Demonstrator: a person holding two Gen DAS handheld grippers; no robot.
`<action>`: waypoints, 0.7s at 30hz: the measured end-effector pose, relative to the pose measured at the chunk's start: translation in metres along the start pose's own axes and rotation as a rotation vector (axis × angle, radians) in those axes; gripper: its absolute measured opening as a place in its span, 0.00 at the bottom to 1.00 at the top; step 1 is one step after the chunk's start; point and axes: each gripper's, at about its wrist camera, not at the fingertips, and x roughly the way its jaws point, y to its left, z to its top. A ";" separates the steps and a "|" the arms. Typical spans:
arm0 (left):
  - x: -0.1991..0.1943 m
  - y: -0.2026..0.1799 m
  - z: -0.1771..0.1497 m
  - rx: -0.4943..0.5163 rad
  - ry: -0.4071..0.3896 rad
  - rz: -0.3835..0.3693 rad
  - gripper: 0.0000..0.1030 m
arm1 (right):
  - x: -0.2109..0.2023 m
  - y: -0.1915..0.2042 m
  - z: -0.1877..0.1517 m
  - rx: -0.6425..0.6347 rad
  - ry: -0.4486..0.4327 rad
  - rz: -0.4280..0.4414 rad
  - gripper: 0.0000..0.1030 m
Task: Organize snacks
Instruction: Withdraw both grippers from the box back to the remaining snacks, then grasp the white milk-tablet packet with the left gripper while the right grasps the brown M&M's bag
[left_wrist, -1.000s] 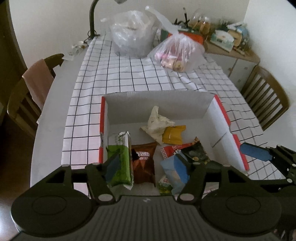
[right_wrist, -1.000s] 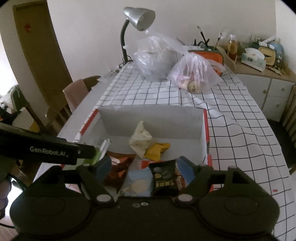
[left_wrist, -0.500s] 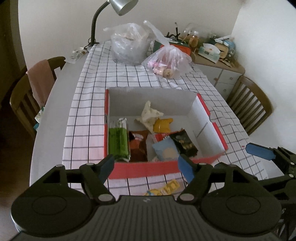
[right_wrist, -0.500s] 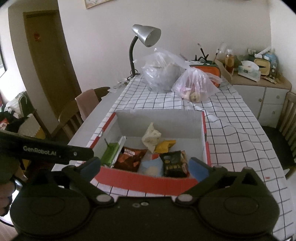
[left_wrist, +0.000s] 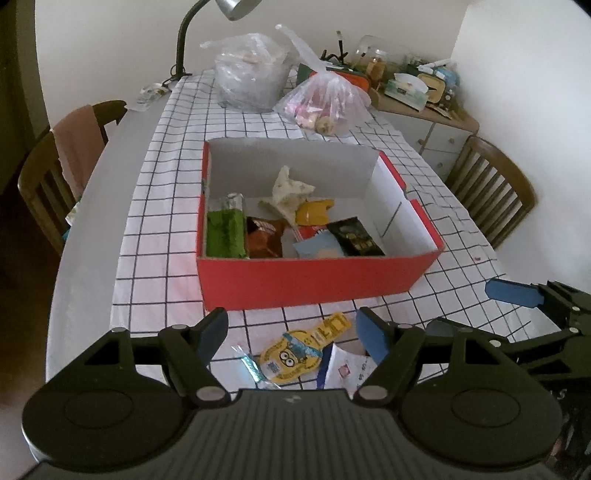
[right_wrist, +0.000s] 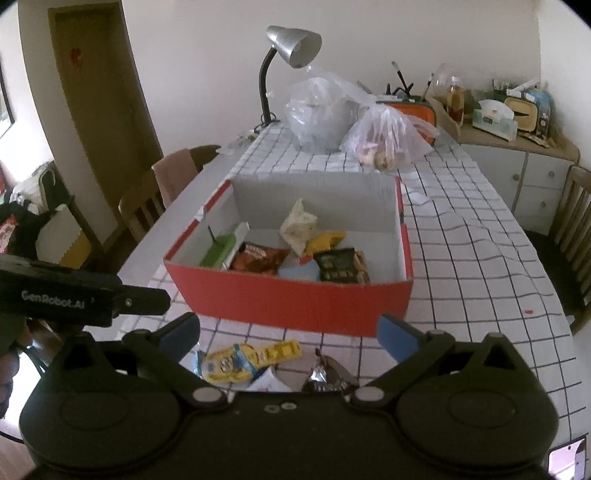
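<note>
A red box (left_wrist: 314, 278) (right_wrist: 288, 299) with white inner walls stands on the checked tablecloth and holds several snack packs, among them a green pack (left_wrist: 226, 232) and a black pack (left_wrist: 354, 240). In front of the box lie a yellow cartoon pack (left_wrist: 303, 349) (right_wrist: 247, 360), a white pack (left_wrist: 347, 369) and a silver wrapper (right_wrist: 327, 374). My left gripper (left_wrist: 291, 332) is open and empty above the yellow pack. My right gripper (right_wrist: 288, 336) is open and empty above the loose packs; it also shows at the right of the left wrist view (left_wrist: 513, 291).
Two clear plastic bags (left_wrist: 325, 107) (right_wrist: 317, 114) and a desk lamp (right_wrist: 291, 48) stand at the far end of the table. Wooden chairs (left_wrist: 491, 192) (left_wrist: 55, 173) flank the table. A cluttered sideboard (right_wrist: 517, 147) is at the back right.
Both grippers have pulled back and up from inside the box toward the table's near edge. The loose packs in front of the box have come into view.
</note>
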 end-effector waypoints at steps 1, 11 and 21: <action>0.002 -0.002 -0.003 -0.001 0.000 0.001 0.74 | 0.000 -0.003 -0.003 -0.001 0.006 0.001 0.99; 0.033 -0.027 -0.027 -0.050 0.093 0.018 0.74 | 0.018 -0.046 -0.028 -0.009 0.102 0.026 0.94; 0.066 -0.047 -0.046 -0.083 0.174 0.051 0.74 | 0.054 -0.071 -0.045 -0.067 0.200 0.110 0.78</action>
